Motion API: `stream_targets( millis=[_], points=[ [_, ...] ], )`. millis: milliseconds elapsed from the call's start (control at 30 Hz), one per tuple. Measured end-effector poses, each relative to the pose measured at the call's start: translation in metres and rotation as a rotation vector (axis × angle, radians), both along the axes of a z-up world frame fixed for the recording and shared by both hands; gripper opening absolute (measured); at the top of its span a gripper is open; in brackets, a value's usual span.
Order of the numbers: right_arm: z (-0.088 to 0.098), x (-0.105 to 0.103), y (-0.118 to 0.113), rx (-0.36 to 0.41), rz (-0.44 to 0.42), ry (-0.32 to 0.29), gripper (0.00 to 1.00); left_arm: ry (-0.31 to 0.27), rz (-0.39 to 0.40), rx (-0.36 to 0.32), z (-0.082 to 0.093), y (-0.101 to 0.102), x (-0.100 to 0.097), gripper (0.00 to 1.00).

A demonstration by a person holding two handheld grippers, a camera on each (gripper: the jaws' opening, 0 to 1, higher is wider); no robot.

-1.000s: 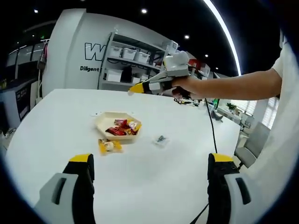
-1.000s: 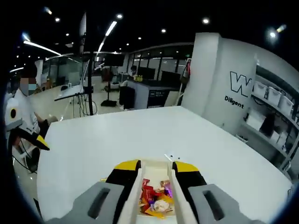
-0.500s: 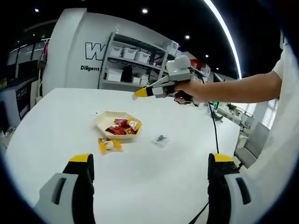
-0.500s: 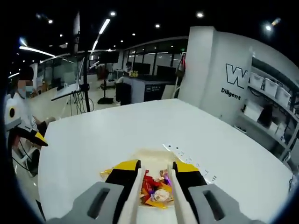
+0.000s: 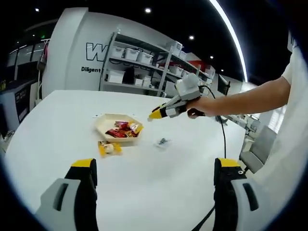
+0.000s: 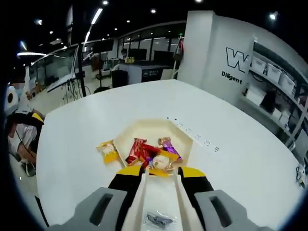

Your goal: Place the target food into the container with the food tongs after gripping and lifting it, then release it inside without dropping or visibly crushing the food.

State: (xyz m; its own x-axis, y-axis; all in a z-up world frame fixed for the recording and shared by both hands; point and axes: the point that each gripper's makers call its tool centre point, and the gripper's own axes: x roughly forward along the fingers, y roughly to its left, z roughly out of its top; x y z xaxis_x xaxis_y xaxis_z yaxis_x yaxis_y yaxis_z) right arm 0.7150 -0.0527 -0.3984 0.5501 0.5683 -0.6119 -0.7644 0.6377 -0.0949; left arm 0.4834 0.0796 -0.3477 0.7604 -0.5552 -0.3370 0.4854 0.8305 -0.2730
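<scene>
A cream hexagonal tray (image 5: 103,121) (image 6: 144,130) on the white table holds several wrapped snacks: a red packet (image 6: 137,150), a purple one (image 6: 168,147) and a round beige piece (image 6: 161,162). A yellow packet (image 5: 106,147) (image 6: 108,150) lies on the table just outside the tray. A small dark packet (image 5: 162,142) (image 6: 159,220) lies apart from it. My right gripper (image 5: 155,115) (image 6: 161,173), held by a hand, hovers beside the tray, shut on cream food tongs (image 6: 143,192). The tong arms stand apart with nothing between them. My left gripper (image 5: 154,163) stands wide open near the table's front.
The white table (image 5: 159,192) has free room around the tray. Shelves with boxes (image 5: 139,62) stand behind it by a white wall. A cable (image 5: 222,139) trails from the right gripper. A person's arm (image 5: 245,96) reaches in from the right.
The right gripper has come down and drawn back from over the tray, so the tray now lies beyond its tips and the dark packet lies under the tongs. The left gripper has stayed put.
</scene>
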Motion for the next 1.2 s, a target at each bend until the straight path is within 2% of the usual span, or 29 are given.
stream_targets(
  millis=[200,300,600,767,800,1033,1200],
  points=[
    [-0.029,-0.011,-0.022,-0.024,-0.049,0.071,0.24,0.003,-0.003,0.004,-0.001,0.000,-0.002,0.98],
    [-0.045,-0.018,-0.030,-0.054,-0.048,0.088,0.24,0.006,-0.001,0.004,-0.001,0.000,-0.003,0.98],
    [-0.068,-0.029,-0.045,-0.091,-0.072,0.133,0.25,0.005,-0.001,0.005,0.001,0.000,-0.003,0.98],
    [-0.075,-0.041,-0.050,-0.085,-0.083,0.173,0.25,0.014,0.002,0.009,-0.001,0.002,-0.005,0.98],
    [-0.074,-0.042,-0.050,-0.076,-0.083,0.165,0.25,0.019,0.003,0.013,-0.003,0.003,-0.005,0.98],
    [-0.076,-0.058,-0.053,-0.008,-0.120,0.212,0.25,0.020,-0.013,0.006,-0.004,-0.007,-0.004,0.97],
    [-0.076,-0.080,-0.050,0.045,-0.136,0.254,0.25,0.014,-0.023,0.000,-0.003,-0.013,-0.004,0.97]
  ],
)
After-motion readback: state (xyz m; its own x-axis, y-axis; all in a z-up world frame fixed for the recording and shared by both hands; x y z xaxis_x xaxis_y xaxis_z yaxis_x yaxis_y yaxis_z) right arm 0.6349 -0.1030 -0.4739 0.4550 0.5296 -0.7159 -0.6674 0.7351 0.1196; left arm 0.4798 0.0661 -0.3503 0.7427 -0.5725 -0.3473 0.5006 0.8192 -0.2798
